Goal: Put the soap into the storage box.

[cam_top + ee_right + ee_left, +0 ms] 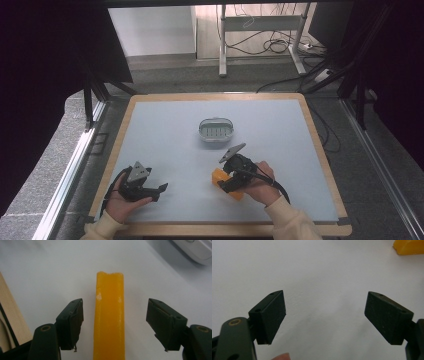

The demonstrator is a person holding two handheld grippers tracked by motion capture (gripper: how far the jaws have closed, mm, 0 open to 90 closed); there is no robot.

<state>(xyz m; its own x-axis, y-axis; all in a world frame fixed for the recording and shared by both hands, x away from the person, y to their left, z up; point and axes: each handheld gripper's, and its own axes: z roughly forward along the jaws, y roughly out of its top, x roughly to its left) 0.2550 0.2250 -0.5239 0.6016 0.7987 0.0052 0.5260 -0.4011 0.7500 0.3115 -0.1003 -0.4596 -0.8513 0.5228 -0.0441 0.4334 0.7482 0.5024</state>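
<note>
Right gripper view: orange bar (109, 315) lies btwn half-open right claw (114, 325) jaws, untouched.

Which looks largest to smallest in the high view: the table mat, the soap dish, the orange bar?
1. Table mat, by far the largest.
2. Soap dish.
3. Orange bar, though the right hand-held gripper partly hides it, so this is unsure.

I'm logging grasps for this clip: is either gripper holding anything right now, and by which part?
Nothing is held. The orange bar lies between the right gripper's jaws, gaps on both sides. The left gripper is open over bare table.
</note>
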